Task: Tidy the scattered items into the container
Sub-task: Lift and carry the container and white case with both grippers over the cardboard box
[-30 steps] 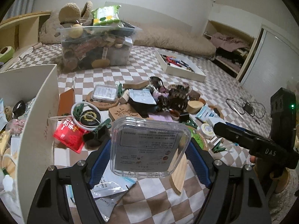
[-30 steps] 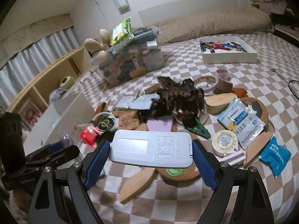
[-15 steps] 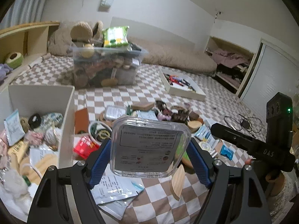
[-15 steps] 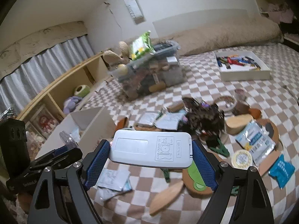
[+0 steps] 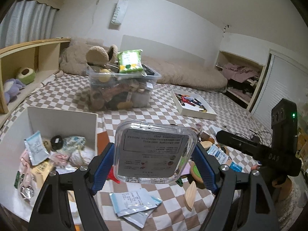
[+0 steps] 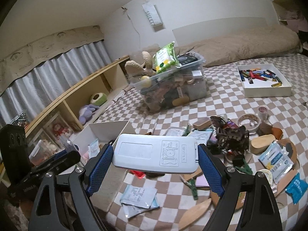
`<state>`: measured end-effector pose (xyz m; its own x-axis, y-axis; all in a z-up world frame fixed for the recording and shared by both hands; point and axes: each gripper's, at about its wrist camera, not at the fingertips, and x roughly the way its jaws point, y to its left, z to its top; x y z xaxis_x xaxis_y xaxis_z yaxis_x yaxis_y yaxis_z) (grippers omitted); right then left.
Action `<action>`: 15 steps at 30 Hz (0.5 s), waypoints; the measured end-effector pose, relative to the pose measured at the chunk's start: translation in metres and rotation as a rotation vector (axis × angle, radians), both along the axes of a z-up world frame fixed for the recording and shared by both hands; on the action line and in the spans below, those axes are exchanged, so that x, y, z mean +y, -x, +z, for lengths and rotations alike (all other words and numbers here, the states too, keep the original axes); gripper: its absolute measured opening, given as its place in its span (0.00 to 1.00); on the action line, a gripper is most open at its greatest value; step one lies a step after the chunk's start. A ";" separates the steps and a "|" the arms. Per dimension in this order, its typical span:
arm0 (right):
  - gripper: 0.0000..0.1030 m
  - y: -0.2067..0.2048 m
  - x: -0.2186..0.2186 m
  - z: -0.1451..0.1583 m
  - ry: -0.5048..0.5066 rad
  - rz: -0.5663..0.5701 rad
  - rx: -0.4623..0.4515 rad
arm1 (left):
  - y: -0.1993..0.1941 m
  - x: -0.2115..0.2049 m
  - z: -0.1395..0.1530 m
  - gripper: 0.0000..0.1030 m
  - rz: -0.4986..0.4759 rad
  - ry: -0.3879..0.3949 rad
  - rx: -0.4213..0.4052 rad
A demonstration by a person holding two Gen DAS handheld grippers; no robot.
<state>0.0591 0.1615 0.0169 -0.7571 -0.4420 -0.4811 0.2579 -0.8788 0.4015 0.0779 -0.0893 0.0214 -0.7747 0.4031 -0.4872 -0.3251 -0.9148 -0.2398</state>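
Observation:
My left gripper [image 5: 154, 161] is shut on a clear square plastic case [image 5: 155, 152] with a printed label, held up in the air. My right gripper [image 6: 154, 163] is shut on a flat grey remote-like device [image 6: 156, 154], battery side up. The white open box [image 5: 61, 119] stands at the lower left of the left wrist view, holding packets and soft items; in the right wrist view the white box [image 6: 107, 129] lies behind the grey device, left of centre. Scattered items [image 6: 231, 140] cover the checkered bedding to the right. Each gripper shows at the edge of the other's view.
A full clear plastic bin [image 5: 123, 90] stands farther back, and a white tray of batteries [image 5: 194, 105] to its right. A wooden shelf [image 5: 23, 57] with plush toys runs along the left. Loose packets [image 5: 134, 204] lie below the grippers.
Both grippers have risen with their loads and tilted upward, so the clutter sits lower and farther off. The white box has come more fully into both views.

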 end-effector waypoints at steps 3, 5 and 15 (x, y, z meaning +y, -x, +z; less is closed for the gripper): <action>0.85 0.002 -0.008 0.002 -0.003 0.015 -0.005 | -0.001 -0.012 0.002 0.78 0.020 0.004 0.001; 0.85 0.002 -0.014 0.003 -0.008 0.023 -0.003 | -0.002 -0.021 0.004 0.78 0.040 0.012 0.002; 0.85 0.007 -0.054 0.007 -0.001 0.110 0.001 | -0.009 -0.078 0.008 0.78 0.155 0.013 0.008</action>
